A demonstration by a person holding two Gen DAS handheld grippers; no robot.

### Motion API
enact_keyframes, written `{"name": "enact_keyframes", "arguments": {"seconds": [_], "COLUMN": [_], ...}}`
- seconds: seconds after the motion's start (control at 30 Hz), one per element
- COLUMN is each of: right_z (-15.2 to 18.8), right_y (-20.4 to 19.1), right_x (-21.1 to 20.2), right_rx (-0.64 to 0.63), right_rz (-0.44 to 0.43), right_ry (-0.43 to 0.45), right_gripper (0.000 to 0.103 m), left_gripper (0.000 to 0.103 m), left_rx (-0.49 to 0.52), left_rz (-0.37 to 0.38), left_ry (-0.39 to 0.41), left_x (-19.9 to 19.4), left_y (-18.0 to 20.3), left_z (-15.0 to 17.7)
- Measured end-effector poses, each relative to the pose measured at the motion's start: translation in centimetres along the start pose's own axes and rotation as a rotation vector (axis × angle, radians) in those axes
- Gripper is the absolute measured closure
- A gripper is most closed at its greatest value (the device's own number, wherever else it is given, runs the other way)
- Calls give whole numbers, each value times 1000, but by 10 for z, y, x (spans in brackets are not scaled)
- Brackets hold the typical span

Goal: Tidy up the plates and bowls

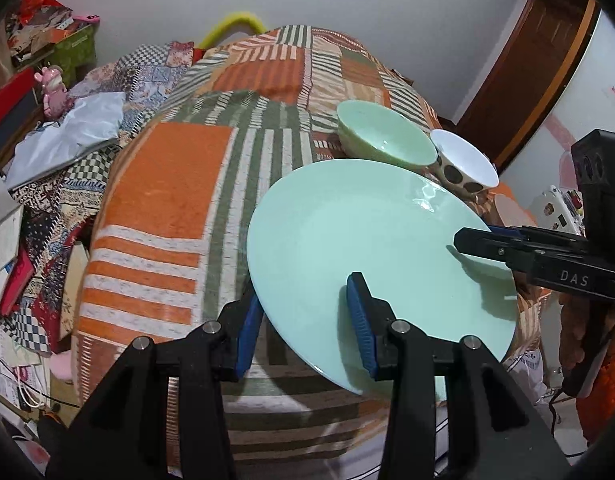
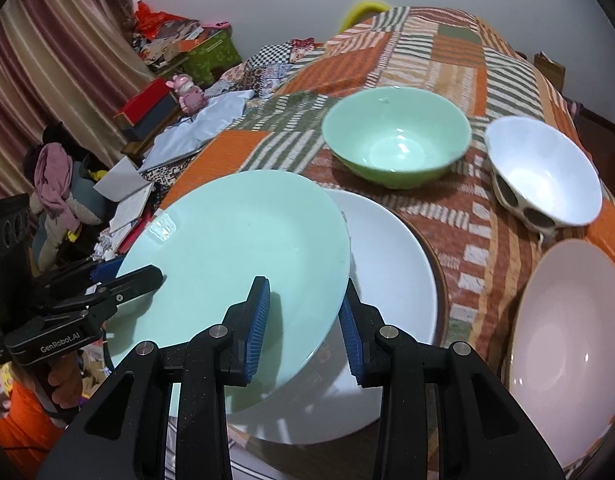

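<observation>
A mint green plate [image 1: 367, 248] [image 2: 235, 248] hangs tilted over the patchwork-covered table, held from both sides. My left gripper [image 1: 305, 326] is shut on its left rim, one blue pad on top and one beneath. My right gripper [image 2: 305, 326] is shut on the opposite rim in the same way. Each gripper also shows in the other's view: the right gripper [image 1: 461, 242] and the left gripper [image 2: 157, 276]. Partly under the green plate lies a white plate [image 2: 391, 264]. Behind stand a green bowl [image 2: 395, 136] [image 1: 387, 140] and a white bowl with dark spots [image 2: 547, 168] [image 1: 463, 160].
A pale pink bowl [image 2: 567, 340] sits at the near right. The orange and green striped cloth [image 1: 167, 200] covers the table. To the left, lower down, lie papers, boxes, a pink figurine [image 2: 187, 92] and a curtain [image 2: 47, 60]. A person's orange sleeve [image 2: 23, 420] shows at the lower left.
</observation>
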State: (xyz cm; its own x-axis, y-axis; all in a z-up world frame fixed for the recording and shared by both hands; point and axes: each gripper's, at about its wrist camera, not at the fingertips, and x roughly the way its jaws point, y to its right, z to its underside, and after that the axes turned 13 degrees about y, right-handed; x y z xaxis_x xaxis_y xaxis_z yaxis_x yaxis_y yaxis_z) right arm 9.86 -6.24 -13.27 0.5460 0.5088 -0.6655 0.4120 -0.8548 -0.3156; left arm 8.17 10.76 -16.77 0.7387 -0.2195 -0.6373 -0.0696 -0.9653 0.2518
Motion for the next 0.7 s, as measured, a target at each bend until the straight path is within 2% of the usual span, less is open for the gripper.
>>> {"name": "enact_keyframes", "arguments": {"seconds": [0.37,0.7], "right_z": [13,21], "right_y": [13,24], "right_x": [-7,-12], "right_rx": [-3,60], "right_rz": [55,61], "right_ry": [14,29], "right_gripper": [71,71], "left_gripper": [62,61], "left_rx": [12,41], "left_rz": [20,9], "left_ry": [-38,-44], "left_x": [23,40], "left_y": [15,21], "left_z": [6,1]}}
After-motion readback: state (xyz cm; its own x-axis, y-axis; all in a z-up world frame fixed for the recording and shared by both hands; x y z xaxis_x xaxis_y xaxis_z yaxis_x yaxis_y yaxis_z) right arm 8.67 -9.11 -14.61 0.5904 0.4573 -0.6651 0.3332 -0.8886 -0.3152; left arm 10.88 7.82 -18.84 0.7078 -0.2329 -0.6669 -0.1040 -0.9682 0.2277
